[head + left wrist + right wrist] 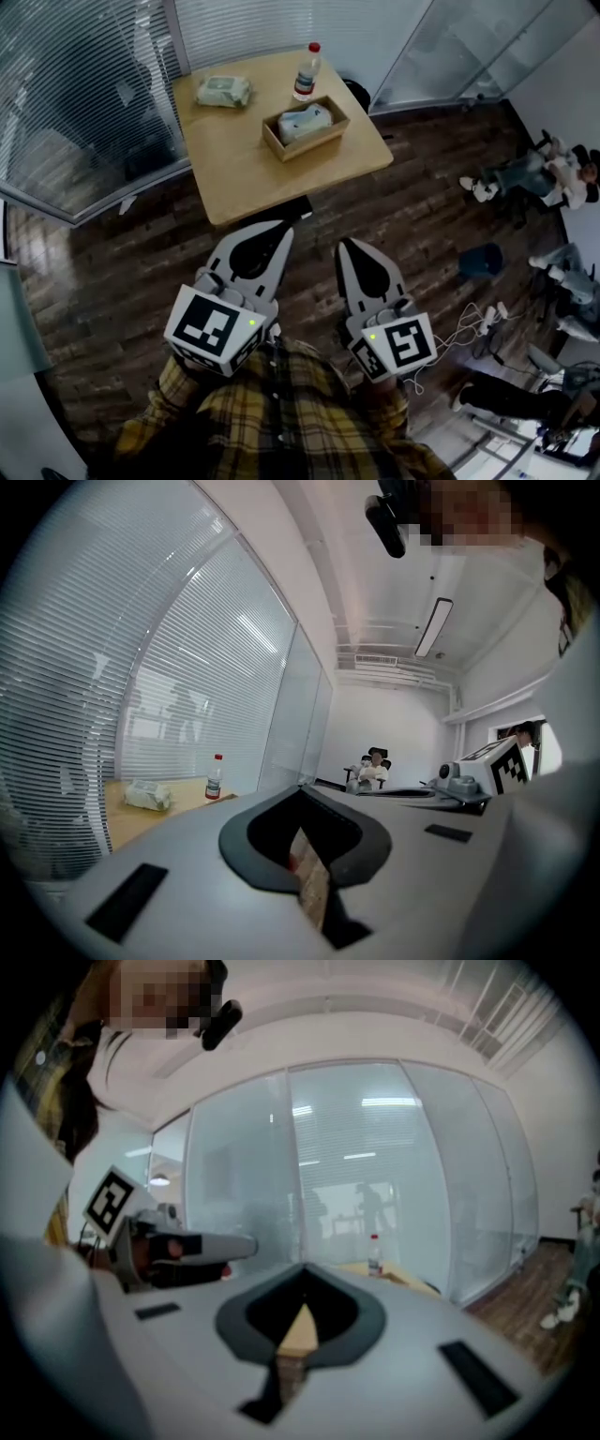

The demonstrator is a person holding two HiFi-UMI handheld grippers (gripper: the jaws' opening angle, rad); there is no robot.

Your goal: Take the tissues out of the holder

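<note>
Left gripper [283, 232] held low in front of a plaid shirt [272, 422], jaws pressed together, nothing between them. It is well short of the wooden table [234, 169]. On the table, from the left: a soft packet [223, 90] near the far edge, a bottle [306, 71] with a red cap, then just in front of it the open wooden holder [281, 143]. The tissues [306, 121] lie inside the holder, untouched. Right gripper [344, 246] sits beside the left, jaws also pressed together and empty, above the dark plank floor [122, 281].
</note>
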